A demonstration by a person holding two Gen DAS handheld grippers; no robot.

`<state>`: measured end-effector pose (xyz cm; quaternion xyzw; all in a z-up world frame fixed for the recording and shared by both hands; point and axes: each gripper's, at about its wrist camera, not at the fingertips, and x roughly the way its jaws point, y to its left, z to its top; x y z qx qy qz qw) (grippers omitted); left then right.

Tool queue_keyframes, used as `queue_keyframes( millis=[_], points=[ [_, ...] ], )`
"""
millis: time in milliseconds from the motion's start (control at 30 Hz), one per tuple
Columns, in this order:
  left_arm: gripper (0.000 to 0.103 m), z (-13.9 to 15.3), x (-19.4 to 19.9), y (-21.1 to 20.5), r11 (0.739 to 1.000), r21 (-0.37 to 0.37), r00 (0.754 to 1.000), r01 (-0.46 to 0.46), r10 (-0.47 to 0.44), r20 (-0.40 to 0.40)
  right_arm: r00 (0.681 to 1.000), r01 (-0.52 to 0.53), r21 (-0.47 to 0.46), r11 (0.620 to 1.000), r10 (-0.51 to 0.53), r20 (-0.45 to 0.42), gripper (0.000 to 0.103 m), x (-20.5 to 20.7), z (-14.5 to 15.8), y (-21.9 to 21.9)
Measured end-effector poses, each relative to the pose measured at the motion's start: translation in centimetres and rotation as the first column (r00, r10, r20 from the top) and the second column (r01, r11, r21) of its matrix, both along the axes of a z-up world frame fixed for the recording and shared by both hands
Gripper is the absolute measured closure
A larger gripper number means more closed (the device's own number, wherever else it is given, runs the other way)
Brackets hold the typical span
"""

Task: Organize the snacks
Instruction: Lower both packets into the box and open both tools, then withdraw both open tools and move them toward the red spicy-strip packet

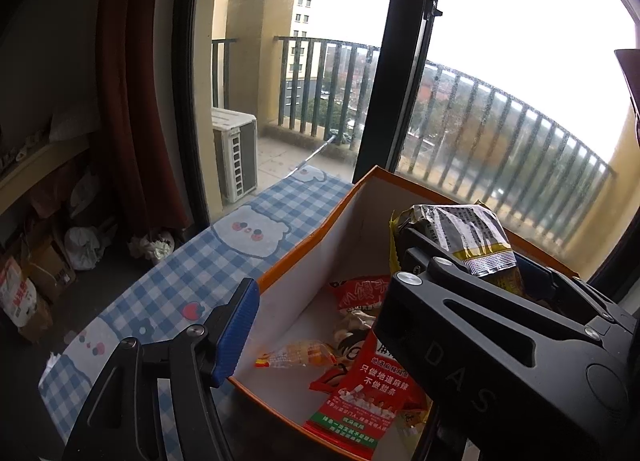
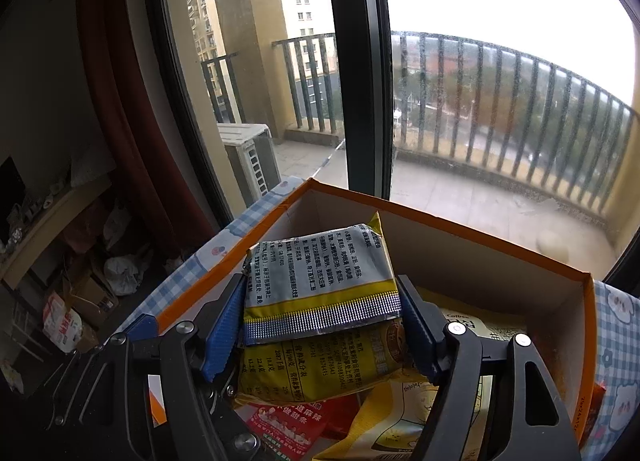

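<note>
Holds a silver-and-yellow snack packet (image 2: pixel 320 273) in the right gripper (image 2: pixel 320 289), with the blue pads set against its two side edges, so clamped on it rather than gaping. Carries it with the crimped seal nearest the camera, running from pad to pad, and the body reaching away along the fingers toward the window; seems to put the long axis along the fingers, though the fisheye foreshortens too much to be sure. Hangs the packet above the open orange box (image 2: pixel 440 221), over snacks already inside: a yellow bag (image 2: pixel 320 365) directly beneath and a red packet (image 2: pixel 288 425) lower left. Places the drop point straight down from the jaws, then, with no wall left to clear. Shows the left gripper (image 1: pixel 324 301) empty at the box's left rim, jaws apart, one blue pad in view and the other finger hidden behind the right gripper's black body. Makes the right hand the nearer one by far, being already on the packet, and asks little of the left beyond steadying the box. Sets the box on a blue checked cloth (image 1: pixel 200 261) beside the window. Risks the packet landing on edge atop the heap on release, so favours lowering first.
</note>
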<state>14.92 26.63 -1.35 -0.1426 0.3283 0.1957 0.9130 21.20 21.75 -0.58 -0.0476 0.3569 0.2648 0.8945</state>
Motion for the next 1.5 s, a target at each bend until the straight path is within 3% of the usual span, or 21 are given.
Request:
queue_keyframes(
  millis=[100, 133, 200, 233, 467, 933, 1133, 1367, 1500],
  points=[
    [0.031, 0.0, 0.1, -0.1, 1.0, 0.001, 1.0, 0.011, -0.011, -0.003, 1.0, 0.001, -0.011, 1.0, -0.001, 0.001, 0.022, 0.0, 0.0, -0.2],
    [0.023, -0.1, 0.2, -0.2, 1.0, -0.005, 1.0, 0.029, -0.029, -0.003, 1.0, 0.006, -0.025, 1.0, -0.006, 0.006, 0.021, 0.0, 0.0, -0.1],
    [0.02, -0.1, 0.1, -0.4, 0.997, -0.032, 0.998, 0.065, -0.064, 0.014, 1.0, -0.007, -0.038, 0.999, 0.008, 0.018, 0.002, -0.3, 0.2, -0.1],
    [0.019, -0.1, 0.0, -0.6, 0.996, -0.037, 0.997, 0.077, -0.076, 0.019, 1.0, -0.014, -0.038, 0.999, 0.014, 0.018, 0.001, -0.6, 0.2, -0.2],
    [0.018, 0.3, -1.0, -3.1, 0.983, -0.064, 0.985, 0.171, -0.168, 0.047, 0.996, 0.035, -0.087, 0.996, -0.028, 0.084, 0.001, -2.4, 1.0, -2.2],
    [0.018, 2.9, -4.3, -8.2, 0.964, -0.005, 0.96, 0.268, -0.266, 0.088, 0.989, 0.082, -0.105, 0.991, -0.068, 0.132, 0.001, -7.4, 3.1, -8.2],
    [0.017, 3.7, -5.4, -11.9, 0.948, 0.047, 0.944, 0.315, -0.318, 0.087, 0.985, 0.114, -0.067, 0.991, -0.104, 0.135, 0.001, -8.9, 3.9, -11.9],
    [0.015, 3.7, -5.6, -16.5, 0.932, 0.042, 0.926, 0.361, -0.364, 0.101, 0.974, 0.17, -0.054, 0.984, -0.159, 0.163, 0.001, -9.7, 4.5, -17.2],
    [0.015, 3.8, -5.4, -19.1, 0.926, 0.075, 0.921, 0.37, -0.376, 0.1, 0.969, 0.186, -0.056, 0.981, -0.174, 0.175, 0.001, -9.8, 4.5, -20.1]
  ],
)
